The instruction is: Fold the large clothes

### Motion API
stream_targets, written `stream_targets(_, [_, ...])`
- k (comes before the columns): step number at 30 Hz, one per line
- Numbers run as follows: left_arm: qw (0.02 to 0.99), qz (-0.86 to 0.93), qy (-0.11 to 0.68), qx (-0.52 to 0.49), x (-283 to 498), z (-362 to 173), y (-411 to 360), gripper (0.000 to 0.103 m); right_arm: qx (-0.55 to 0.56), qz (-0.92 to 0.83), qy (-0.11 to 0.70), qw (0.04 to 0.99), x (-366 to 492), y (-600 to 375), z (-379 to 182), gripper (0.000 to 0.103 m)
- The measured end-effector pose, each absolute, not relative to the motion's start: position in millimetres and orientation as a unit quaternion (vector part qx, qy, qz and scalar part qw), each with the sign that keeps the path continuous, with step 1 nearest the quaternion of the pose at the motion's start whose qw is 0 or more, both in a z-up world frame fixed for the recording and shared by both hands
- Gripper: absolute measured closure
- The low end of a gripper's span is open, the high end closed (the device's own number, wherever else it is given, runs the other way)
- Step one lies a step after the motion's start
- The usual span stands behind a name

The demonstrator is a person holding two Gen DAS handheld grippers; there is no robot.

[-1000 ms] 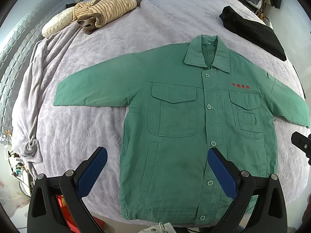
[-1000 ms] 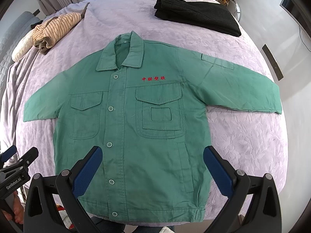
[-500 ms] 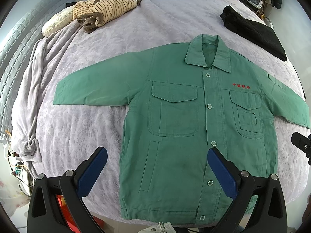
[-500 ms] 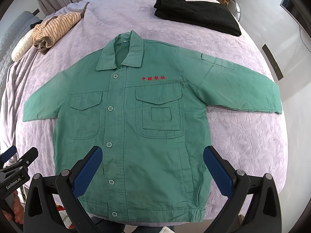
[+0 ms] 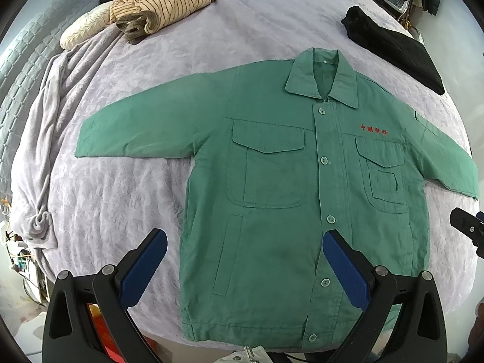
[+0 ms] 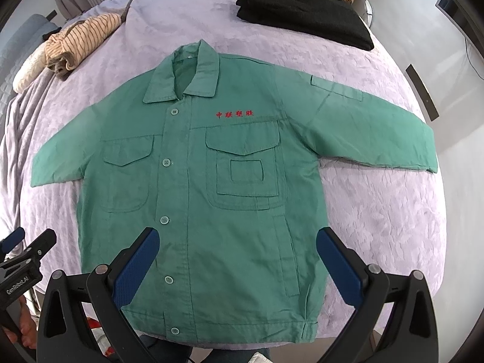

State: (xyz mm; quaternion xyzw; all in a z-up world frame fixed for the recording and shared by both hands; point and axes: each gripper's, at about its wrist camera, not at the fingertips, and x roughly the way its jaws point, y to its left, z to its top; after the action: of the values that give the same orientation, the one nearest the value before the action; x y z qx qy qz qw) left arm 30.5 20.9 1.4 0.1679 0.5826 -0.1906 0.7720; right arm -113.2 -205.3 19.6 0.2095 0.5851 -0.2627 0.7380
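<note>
Fingers (image 5: 145,269) of left gripper (image 5: 242,267) spread wide, nothing held, same as a second ago; right gripper (image 6: 237,264) likewise wide open and empty, unmoved. Green work jacket (image 6: 211,187) lies flat, buttoned, front up, sleeves out, hem at near edge of bed (image 6: 378,211); no shift since earlier frames. Striped garment (image 5: 163,6) and black folded clothes (image 6: 302,21) sit beyond the collar, well apart

A green work jacket (image 6: 211,199) lies flat and face up on the bed, buttoned down the front, collar toward the far side and hem at the near edge. Both sleeves are spread out sideways. It has two flapped chest pockets and red embroidered characters on one side of the chest
</note>
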Motion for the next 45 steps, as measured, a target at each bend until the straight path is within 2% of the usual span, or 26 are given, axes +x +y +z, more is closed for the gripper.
stream_targets(7, [0.762,-0.219,0.594,0.137,40,-8,28,0.000,0.234,-0.246,0.575,0.745,-108,-209,15,0.000])
stream_targets(16, [0.767,-0.211,0.605,0.015,105,-44,89,0.000,0.251,-0.191,0.604,0.732,-75,-178,-22,0.000])
stream_targets(26, [0.787,-0.109,0.600,-0.092,230,-142,202,0.000,0.226,-0.100,0.605,0.757,3,-112,-78,0.000])
stream_targets(32, [0.796,-0.070,0.584,-0.142,294,-201,242,0.000,0.218,-0.060,0.613,0.757,36,-84,-118,0.000])
stream_targets(37, [0.813,-0.050,0.557,-0.164,330,-217,256,0.000,0.231,-0.048,0.618,0.750,46,-75,-147,0.000])
stream_targets(38, [0.818,-0.045,0.551,-0.159,334,-216,256,0.005,0.235,-0.048,0.617,0.750,46,-74,-150,0.000])
stream_targets(39, [0.824,-0.036,0.546,-0.149,338,-214,255,0.032,0.239,-0.049,0.615,0.750,46,-73,-152,0.000])
stream_targets(40, [0.828,-0.024,0.544,-0.131,343,-213,254,0.052,0.242,-0.049,0.614,0.750,45,-73,-154,0.000])
stream_targets(41, [0.828,-0.026,0.545,-0.127,348,-210,253,0.088,0.245,-0.050,0.613,0.749,44,-73,-154,0.000])
stream_targets(42, [0.827,-0.042,0.544,-0.137,352,-207,257,0.099,0.249,-0.051,0.612,0.749,42,-74,-155,0.000])
stream_targets(45, [0.839,-0.075,0.521,-0.136,348,-183,253,0.099,0.254,-0.054,0.604,0.753,35,-76,-153,0.000])
